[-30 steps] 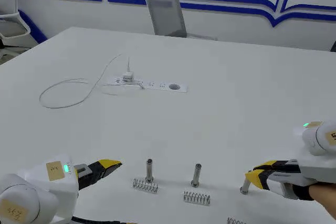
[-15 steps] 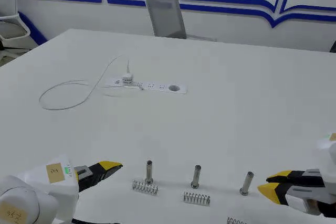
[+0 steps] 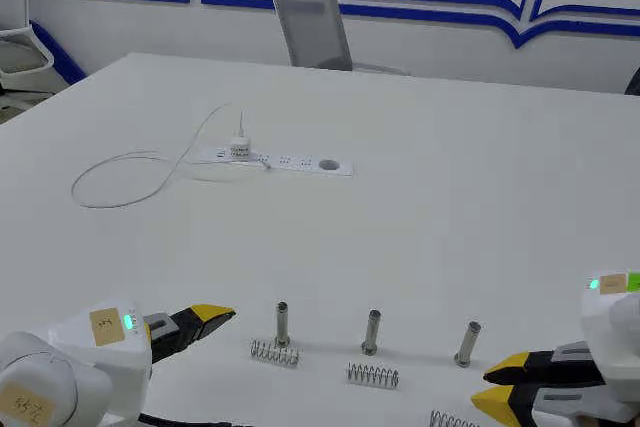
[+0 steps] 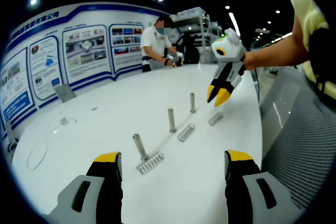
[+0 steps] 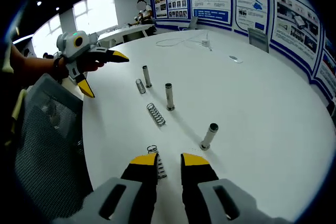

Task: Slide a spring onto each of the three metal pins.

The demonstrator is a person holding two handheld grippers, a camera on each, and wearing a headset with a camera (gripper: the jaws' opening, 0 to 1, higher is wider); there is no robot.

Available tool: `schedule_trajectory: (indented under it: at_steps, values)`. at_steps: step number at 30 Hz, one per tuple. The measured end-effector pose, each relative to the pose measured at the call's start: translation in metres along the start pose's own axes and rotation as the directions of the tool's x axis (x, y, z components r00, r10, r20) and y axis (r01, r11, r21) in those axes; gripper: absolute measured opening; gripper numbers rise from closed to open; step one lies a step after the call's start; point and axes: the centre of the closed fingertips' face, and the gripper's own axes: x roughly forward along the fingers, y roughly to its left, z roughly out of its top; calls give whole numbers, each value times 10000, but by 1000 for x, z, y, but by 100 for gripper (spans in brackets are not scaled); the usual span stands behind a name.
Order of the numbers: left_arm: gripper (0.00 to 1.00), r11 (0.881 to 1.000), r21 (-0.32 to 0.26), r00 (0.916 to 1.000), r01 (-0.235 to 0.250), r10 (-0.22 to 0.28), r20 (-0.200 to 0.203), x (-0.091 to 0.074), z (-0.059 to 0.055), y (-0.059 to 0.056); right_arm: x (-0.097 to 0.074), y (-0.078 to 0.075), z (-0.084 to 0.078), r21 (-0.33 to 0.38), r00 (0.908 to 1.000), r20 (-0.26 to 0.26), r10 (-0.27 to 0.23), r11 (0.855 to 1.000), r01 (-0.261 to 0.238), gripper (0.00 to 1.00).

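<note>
The right gripper (image 5: 169, 160), jaws narrowly parted and empty, hovers at the near spring (image 5: 153, 150); pinching one end would likely leave its bore free; the left gripper (image 4: 173, 157) gapes, empty.

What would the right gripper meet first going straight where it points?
Probably the spring lying just ahead of the right gripper, if it travels low enough; the nearest pin stands off to one side.

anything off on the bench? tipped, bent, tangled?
Nothing stands out. The left pin, middle pin and right pin stand in a row, all bare. The left spring and middle spring lie flat at their pins' feet; the third spring lies by the right claw. None looks bent or tangled.
</note>
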Motion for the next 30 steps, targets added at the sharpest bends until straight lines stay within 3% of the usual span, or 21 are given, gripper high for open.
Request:
schedule_trajectory:
  at_steps: [11, 19, 30]
  values:
    - [82, 10000, -78, 10000, -57, 57, 18, -2, -2, 0, 25, 17, -3, -831, 9908, -1173, 677, 9935, -777, 18]
    - [82, 9999, -108, 10000, -39, 39, 19, -1, -2, -2, 35, 20, -8, -1465, 9773, -2034, 597, 9850, -907, 17]
    - [81, 9999, -155, 10000, -34, 34, 17, -2, -3, -3, 43, 21, -11, -1944, 9622, -2641, 669, 9734, -1210, 14]
